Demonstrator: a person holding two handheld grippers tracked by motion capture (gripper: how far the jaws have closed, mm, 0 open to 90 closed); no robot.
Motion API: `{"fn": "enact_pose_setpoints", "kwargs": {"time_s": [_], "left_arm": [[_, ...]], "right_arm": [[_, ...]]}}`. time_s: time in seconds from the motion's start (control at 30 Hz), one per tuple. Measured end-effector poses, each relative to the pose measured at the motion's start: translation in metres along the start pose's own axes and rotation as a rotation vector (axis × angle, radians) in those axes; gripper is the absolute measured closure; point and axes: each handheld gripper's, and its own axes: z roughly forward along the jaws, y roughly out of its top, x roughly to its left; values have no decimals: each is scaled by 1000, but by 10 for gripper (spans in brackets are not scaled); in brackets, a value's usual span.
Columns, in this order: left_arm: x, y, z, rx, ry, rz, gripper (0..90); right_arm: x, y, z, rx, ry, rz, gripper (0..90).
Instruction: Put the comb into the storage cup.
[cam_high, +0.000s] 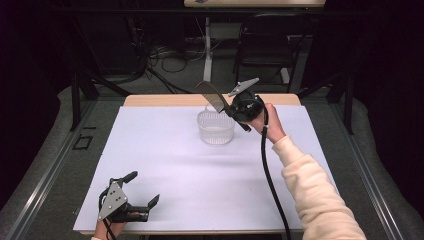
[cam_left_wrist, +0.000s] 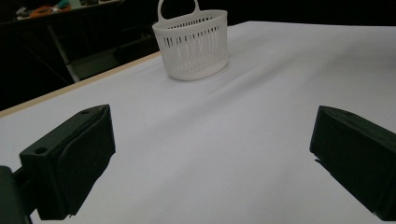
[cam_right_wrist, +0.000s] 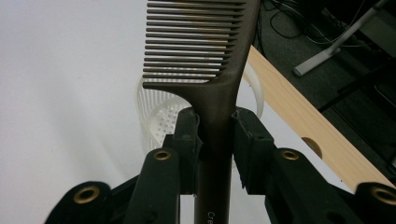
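High view: white sheet (cam_high: 165, 170) covers the table, with a wood edge (cam_high: 165, 100) bare along the far side; dark floor and chair legs lie beyond it. Basket (cam_high: 216, 127) stands upright on the sheet near the far edge, slightly right of centre, alone, with wide bare sheet to its left and toward the person. Left gripper (cam_high: 140, 189) sits low at the near-left corner, well apart from the basket, jaws spread wide with nothing between them; in the left gripper view both pads flank bare sheet and the basket (cam_left_wrist: 192, 44) stands far ahead, handle up. Right gripper (cam_high: 235, 111) is held above the sheet just right of the basket, close to the far edge, tilted toward the basket. Its jaws are clenched on the handle of a dark comb (cam_high: 214, 97), which angles up and left so that the toothed end hangs over the basket rim. Right gripper view: pads (cam_right_wrist: 187, 140) press both sides of the comb (cam_right_wrist: 212, 65) handle just below the teeth; basket (cam_right_wrist: 161, 119) lies directly beneath, wood edge (cam_right_wrist: 299, 116) at right.
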Motion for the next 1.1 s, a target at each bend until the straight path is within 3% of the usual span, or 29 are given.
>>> {"fn": "enact_pose_setpoints", "kwargs": {"time_s": [1.1], "left_arm": [[0, 0, 0, 0, 2, 0, 2]], "right_arm": [[0, 11, 11, -51, -7, 12, 725]]}}
